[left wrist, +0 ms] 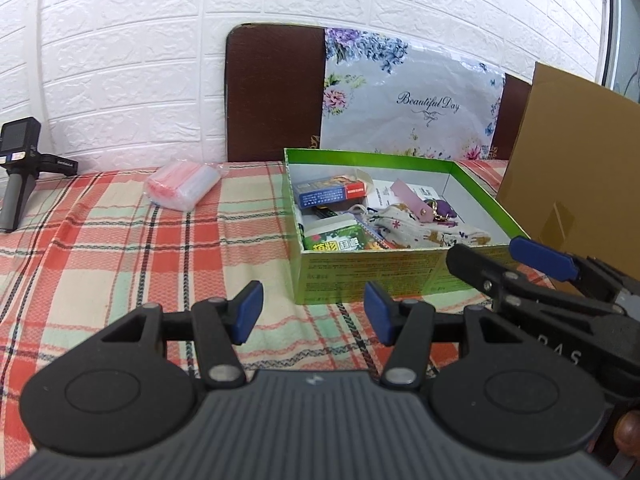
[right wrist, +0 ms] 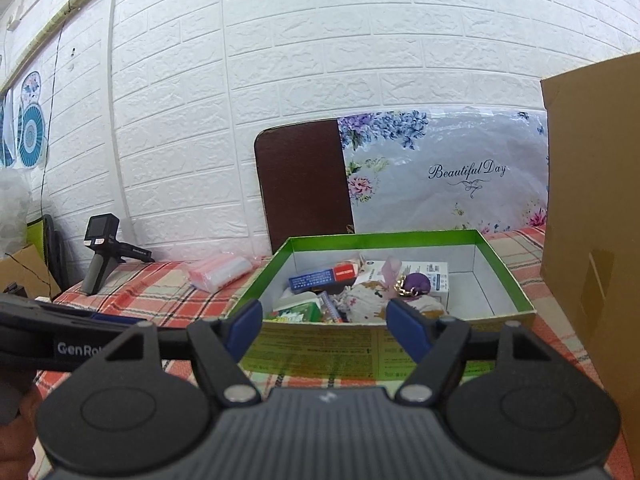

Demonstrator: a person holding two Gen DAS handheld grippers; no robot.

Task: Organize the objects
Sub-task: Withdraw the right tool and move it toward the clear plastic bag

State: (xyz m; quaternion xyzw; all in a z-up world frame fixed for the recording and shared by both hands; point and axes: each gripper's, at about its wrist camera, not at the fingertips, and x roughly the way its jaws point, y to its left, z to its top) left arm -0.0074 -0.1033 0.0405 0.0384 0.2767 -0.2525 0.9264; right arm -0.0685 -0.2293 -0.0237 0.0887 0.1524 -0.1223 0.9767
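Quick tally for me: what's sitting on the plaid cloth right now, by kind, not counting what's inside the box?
Open green box: 1
Clear bag of red-striped packets: 1
Brown cardboard carton: 1
Black handheld camera device: 1
Total: 4
The contents of the green box are piled together, so they are left out.

Left gripper jaws apart, empty, over plaid cloth. Green box ahead, full. Right gripper at box's near-right corner.
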